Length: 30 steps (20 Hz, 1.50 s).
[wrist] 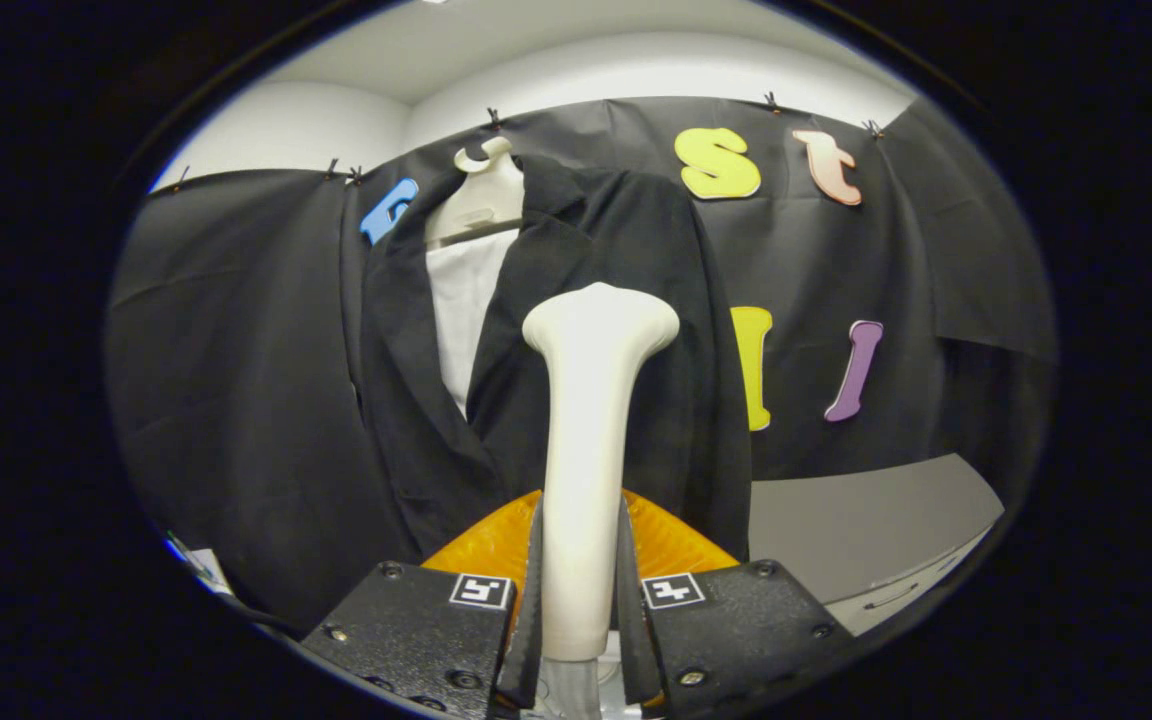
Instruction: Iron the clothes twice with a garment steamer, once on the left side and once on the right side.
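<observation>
A white garment steamer [591, 430] stands upright between my fingers, its handle clamped by both and its wide head pointing up. My gripper [579, 590] is shut on that handle. Just beyond the steamer hangs a black jacket [596, 300] on a white hanger [481, 190], open at the front over a white lining or shirt [461, 300]. The steamer head sits in front of the jacket's right front panel, about mid-chest height; whether it touches the cloth I cannot tell. An orange part [496, 545] shows behind the fingers at the steamer's base.
Black cloth [236, 350] lines the booth wall behind and to both sides of the jacket. A grey tabletop [866, 520] with a pale front edge lies low on the right. A white wall and ceiling show above the cloth.
</observation>
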### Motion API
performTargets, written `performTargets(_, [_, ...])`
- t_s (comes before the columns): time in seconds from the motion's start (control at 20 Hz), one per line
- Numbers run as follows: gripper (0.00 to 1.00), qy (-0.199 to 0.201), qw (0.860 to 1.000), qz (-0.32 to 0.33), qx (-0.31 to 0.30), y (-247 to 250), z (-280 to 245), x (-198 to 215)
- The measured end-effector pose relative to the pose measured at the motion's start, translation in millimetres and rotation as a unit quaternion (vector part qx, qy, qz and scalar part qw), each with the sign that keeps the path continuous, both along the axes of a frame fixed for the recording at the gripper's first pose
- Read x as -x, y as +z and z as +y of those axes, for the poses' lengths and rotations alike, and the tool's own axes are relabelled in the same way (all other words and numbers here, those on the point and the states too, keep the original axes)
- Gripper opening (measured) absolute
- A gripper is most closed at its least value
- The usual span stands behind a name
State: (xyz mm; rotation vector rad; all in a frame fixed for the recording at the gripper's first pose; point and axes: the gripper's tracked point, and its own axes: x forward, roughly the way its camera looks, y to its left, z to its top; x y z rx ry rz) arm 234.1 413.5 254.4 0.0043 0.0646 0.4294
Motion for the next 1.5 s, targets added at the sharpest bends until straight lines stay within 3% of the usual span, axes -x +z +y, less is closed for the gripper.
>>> performTargets(1.5, [0.35,0.003,0.991,0.116,0.069,-149.7,-7.6,15.0])
